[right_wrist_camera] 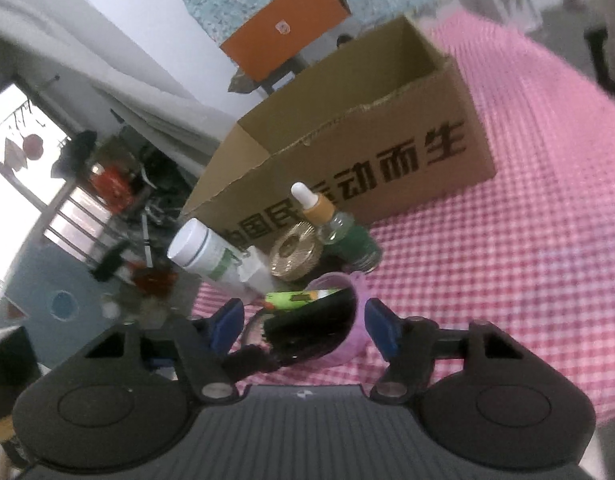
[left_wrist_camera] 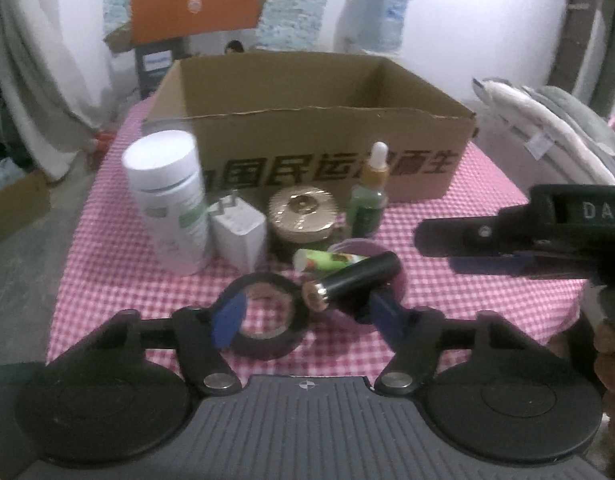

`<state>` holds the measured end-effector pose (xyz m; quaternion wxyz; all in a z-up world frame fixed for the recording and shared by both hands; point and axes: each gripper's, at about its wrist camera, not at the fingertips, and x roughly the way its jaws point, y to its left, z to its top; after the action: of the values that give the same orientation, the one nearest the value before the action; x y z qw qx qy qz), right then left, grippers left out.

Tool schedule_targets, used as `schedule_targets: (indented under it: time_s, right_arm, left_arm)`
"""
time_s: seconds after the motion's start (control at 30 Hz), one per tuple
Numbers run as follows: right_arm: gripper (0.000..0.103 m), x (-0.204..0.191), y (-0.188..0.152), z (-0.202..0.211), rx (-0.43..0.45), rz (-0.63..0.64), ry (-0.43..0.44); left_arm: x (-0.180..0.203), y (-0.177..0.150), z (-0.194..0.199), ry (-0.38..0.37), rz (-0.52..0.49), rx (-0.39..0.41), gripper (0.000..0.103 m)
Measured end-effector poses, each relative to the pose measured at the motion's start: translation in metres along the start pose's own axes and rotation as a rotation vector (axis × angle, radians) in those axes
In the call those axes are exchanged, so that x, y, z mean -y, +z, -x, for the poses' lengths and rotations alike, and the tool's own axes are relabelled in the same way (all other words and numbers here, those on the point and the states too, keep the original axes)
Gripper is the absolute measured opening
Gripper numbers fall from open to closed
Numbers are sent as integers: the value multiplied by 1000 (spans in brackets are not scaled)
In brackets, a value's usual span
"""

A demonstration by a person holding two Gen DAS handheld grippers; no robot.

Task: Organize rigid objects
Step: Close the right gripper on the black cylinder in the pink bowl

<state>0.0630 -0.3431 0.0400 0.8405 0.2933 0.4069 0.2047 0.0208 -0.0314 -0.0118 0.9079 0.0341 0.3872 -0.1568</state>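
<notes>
- Left gripper (left_wrist_camera: 307, 314): jaws spread, pinching nothing; black cylinder (left_wrist_camera: 357, 280) lies between them.
- Cylinder likely rigid, light, slippery: grip mid-body.
- Right gripper (right_wrist_camera: 303, 328): jaws spread, empty.

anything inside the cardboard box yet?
The cardboard box shows only bare inner walls in both wrist views. Its floor is hidden behind the front wall, so contents can't be ruled out.

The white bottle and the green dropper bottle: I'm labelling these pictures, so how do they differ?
The white bottle is opaque, wide and taller, with a flat white cap; the green dropper bottle is slimmer, with an amber collar and white bulb. Both stand upright before the cardboard box.
</notes>
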Motion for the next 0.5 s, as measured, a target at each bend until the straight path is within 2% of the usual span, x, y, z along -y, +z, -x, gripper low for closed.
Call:
schedule_targets:
  time_s: [0.27,0.4,0.5]
  right_arm:
    - [41,20,10,-22,-63,-91,4]
    - [36,26,12,-23,-80,-126,34]
    - [36,29,15,-19,-83,-130,43]
  left_arm:
    - [-4,15,-16,-35,24,-35,44]
    - [-7,17,-27,-82,56,-100,33]
    - [-5,18,-24,-91,57,-112,30]
